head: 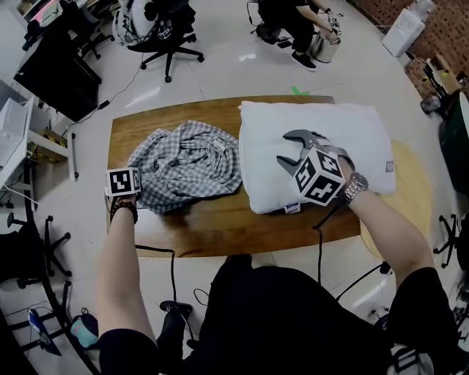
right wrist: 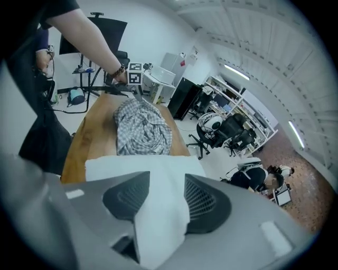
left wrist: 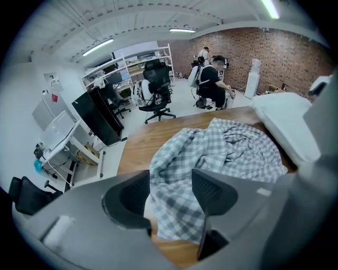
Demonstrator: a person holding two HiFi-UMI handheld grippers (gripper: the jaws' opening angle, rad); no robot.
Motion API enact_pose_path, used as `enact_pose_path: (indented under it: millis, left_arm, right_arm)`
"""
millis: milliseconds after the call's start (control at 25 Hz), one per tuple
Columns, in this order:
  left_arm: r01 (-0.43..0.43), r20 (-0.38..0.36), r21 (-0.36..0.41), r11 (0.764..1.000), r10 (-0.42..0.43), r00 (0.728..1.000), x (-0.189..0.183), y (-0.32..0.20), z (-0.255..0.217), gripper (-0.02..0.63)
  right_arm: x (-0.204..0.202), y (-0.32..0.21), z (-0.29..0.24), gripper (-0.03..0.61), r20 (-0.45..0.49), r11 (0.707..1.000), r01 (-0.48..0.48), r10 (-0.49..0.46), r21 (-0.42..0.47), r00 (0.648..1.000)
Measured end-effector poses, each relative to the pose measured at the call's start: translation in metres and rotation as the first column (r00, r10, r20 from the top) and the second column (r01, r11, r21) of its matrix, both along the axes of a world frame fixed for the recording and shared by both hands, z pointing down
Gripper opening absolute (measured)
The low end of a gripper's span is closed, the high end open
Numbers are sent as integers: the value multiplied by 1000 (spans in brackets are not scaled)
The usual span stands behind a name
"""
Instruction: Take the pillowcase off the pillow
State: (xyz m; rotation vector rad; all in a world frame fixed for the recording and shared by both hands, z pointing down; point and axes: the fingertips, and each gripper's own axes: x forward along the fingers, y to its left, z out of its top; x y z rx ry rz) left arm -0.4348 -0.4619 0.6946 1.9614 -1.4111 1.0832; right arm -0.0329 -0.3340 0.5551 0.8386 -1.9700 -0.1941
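Observation:
A crumpled grey-and-white checked pillowcase [head: 187, 165] lies on the left half of the wooden table [head: 220, 227]. Beside it on the right lies the bare white pillow [head: 330, 132], with a small label at its near edge. My left gripper [left wrist: 170, 182] hovers at the pillowcase's [left wrist: 227, 153] near-left edge, jaws open, with cloth showing behind the gap but not pinched. In the head view only its marker cube [head: 123, 182] shows. My right gripper [head: 288, 149] hangs open over the middle of the pillow [right wrist: 153, 211], holding nothing.
Black office chairs [head: 165, 33] and a seated person [head: 293, 22] are on the floor beyond the table. A dark cabinet [head: 55, 69] and a white shelf [head: 15, 132] stand at the left. Cables [head: 172, 271] hang off the table's near edge. A pale round tabletop [head: 418, 198] adjoins on the right.

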Motion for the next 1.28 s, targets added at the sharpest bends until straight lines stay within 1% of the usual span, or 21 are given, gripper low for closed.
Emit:
enact_pose_path:
  millis: [120,320,520,760,840,1040,1160,1280]
  left_arm:
    - [-19,-20,41,999,20,1000,25,33,-10,253]
    - [-84,-34,111,990,88,996,88,98,-27,253]
    - [-151,-35,154,976,158,987,145,167,-44,253]
    - [-219,-79,201,955,239,968,206,236,-62,252]
    - [-239,-105,220,946,267,958,225,259,-68,250]
    - [-275,-187,262,925,329,926,267,311,-81,236]
    - [-318,-222,316,894,395,891,294,340,-94,221]
    - [-366,-228,367,855,464,856,315,366,-104,211]
  right_arm:
    - [-8,34,0,204,30,1000,11,-11,30,999]
    - [-16,96,12,202,60,998,43,-46,54,997]
    - [-26,161,12,201,78,995,64,-70,78,994]
    - [-34,219,3,198,112,993,66,-77,102,991]
    - [-36,237,-2,194,130,992,61,-75,113,989]
    - [-37,269,-11,139,179,989,28,-53,143,982]
    - [-39,281,-17,96,227,987,-2,-35,161,973]
    - [-39,290,-23,62,274,984,-41,-9,176,962]
